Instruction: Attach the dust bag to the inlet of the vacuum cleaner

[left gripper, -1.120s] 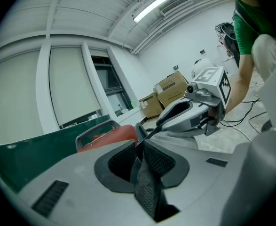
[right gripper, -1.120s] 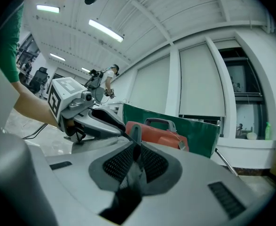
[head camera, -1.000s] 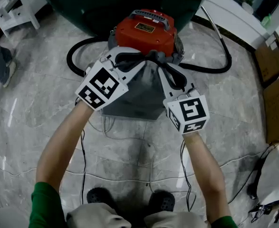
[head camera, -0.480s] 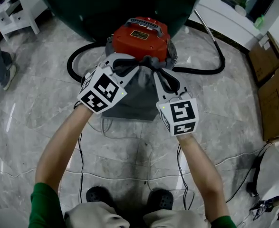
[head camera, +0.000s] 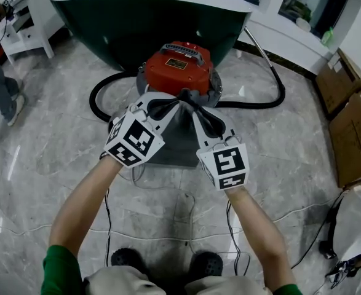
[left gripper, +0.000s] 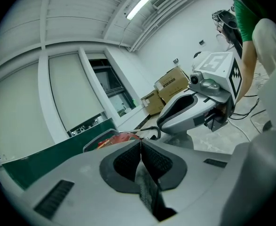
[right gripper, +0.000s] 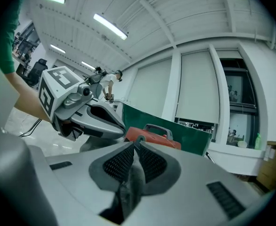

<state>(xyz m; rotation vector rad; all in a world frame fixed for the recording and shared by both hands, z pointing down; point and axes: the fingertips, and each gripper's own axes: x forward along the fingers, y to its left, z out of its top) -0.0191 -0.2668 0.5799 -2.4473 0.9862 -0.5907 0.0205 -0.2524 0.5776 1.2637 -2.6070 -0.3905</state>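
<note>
Since a second ago, both grippers have drawn in toward each other, and their tips now nearly meet at the bag's top edge.

The left gripper (head camera: 171, 101) has just been closing its jaws, and they now pinch grey bag cloth between the pads. The right gripper (head camera: 190, 103) has its jaws together on a fold of the same cloth.

We have the dust bag (head camera: 177, 145) bunched up at the tips. The rest of it spreads toward 6 o'clock over the floor (head camera: 57, 146).

The red vacuum cleaner (head camera: 179, 72) stands at 12 o'clock of the bag, just beside it. We can't tell whether the bag's mouth touches the inlet, because the gripper tips cover that spot.

The black hose (head camera: 261, 101) loops out at 3 and 9 o'clock of the vacuum. A green unit (head camera: 137, 26) is at 12 o'clock behind it. Cardboard boxes (head camera: 352, 137) sit at 3 o'clock, well apart.
</note>
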